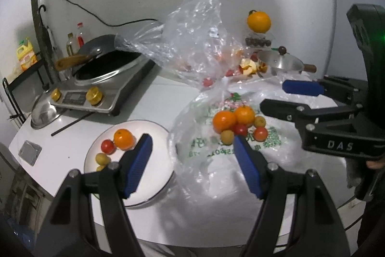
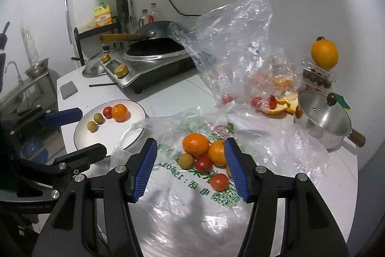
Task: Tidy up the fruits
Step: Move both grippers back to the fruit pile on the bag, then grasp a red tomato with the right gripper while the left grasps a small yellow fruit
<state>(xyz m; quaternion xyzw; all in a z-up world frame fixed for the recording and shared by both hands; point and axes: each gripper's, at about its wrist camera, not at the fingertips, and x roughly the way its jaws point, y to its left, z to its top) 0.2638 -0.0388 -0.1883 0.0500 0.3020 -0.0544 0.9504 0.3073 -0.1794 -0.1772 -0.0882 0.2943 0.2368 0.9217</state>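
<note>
Both claws, left [image 1: 192, 155] and right [image 2: 190, 168], are held open and empty (nothing gripped), poised over loose fruit piled on the printed plastic bag [image 2: 192, 184], presumably for transfer to the round white plate [image 2: 96, 136].

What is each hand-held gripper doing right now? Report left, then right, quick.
Left hand-held gripper: open, holding nothing, above the plate edge and plastic bag.
Right hand-held gripper: open, holding nothing, above the fruit pile.
</note>
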